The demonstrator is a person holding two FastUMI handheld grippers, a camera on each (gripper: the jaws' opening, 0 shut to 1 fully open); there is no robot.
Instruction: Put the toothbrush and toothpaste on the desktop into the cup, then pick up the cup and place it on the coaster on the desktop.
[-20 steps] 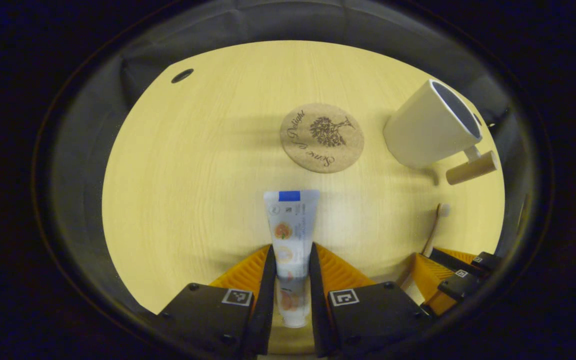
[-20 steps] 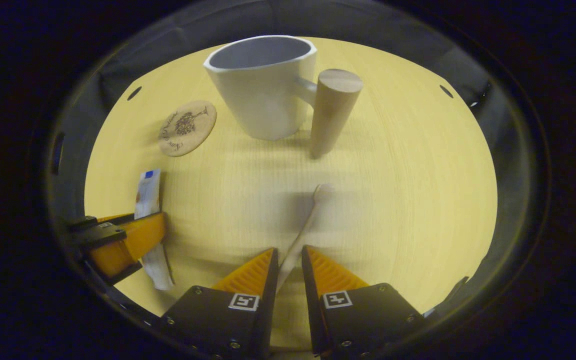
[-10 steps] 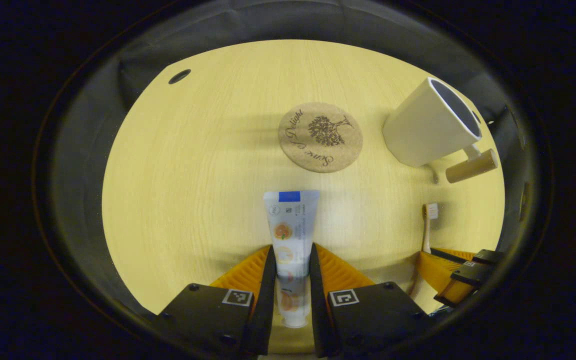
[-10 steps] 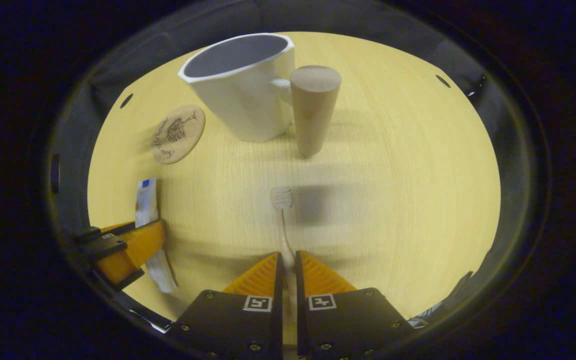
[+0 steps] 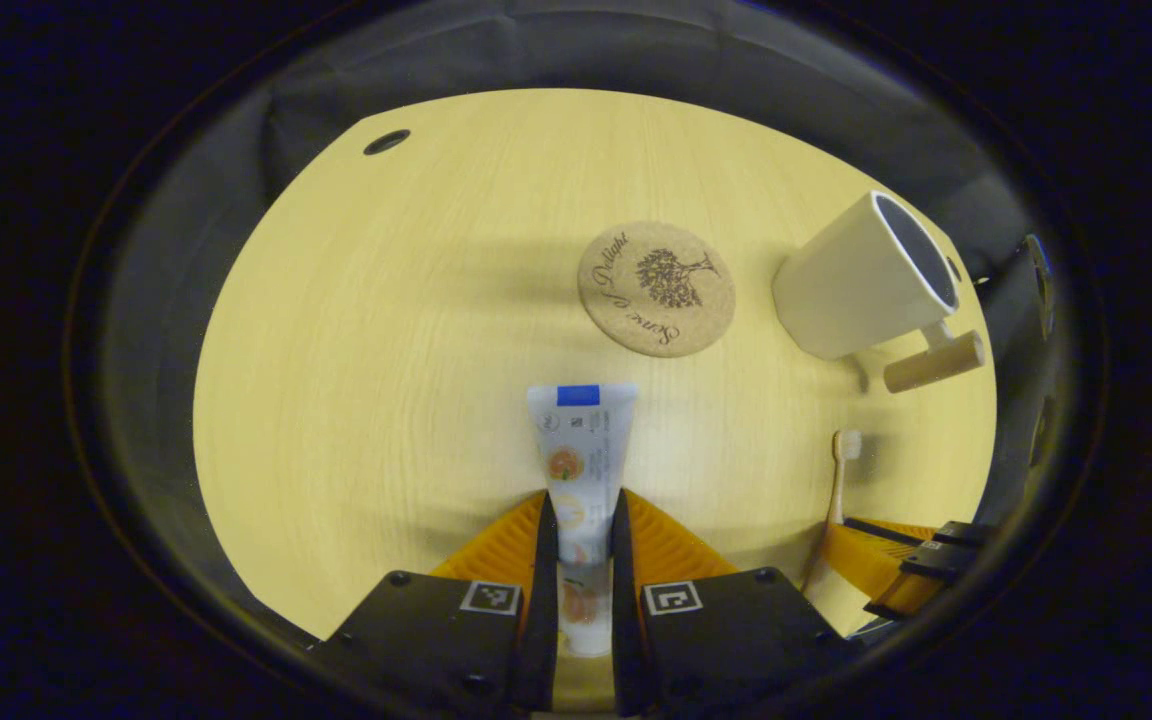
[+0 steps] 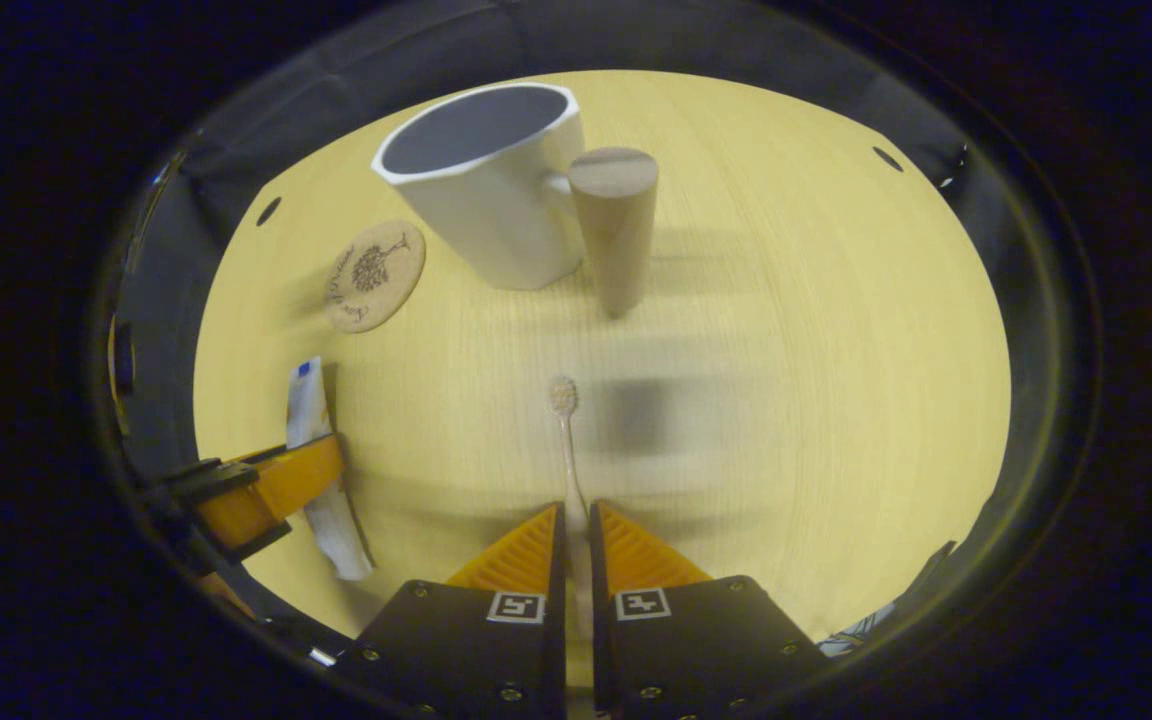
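In the left gripper view my left gripper (image 5: 581, 505) is shut on a white toothpaste tube (image 5: 579, 440) with a blue end, which points ahead over the desk. The right gripper view has my right gripper (image 6: 574, 517) shut on the thin handle of a toothbrush (image 6: 565, 420), bristle head forward. A white cup (image 6: 491, 195) with a wooden peg handle (image 6: 616, 225) stands upright ahead of the brush. Left of the cup lies a round cork coaster (image 6: 374, 275). From the left gripper view the coaster (image 5: 656, 288) is beyond the tube, the cup (image 5: 861, 278) at the right, the toothbrush (image 5: 839, 475) in the right gripper (image 5: 881, 555) below it.
The pale wooden desktop (image 5: 416, 330) has small round holes near its far corners (image 5: 386, 141) (image 6: 891, 158). Dark cloth surrounds the desk. In the right gripper view the left gripper (image 6: 276, 480) holds the tube (image 6: 321, 470) at the lower left.
My right gripper has closed on the toothbrush handle and straightened the brush. The left gripper has tightened on the tube and lifted slightly. The cup and coaster stay put.
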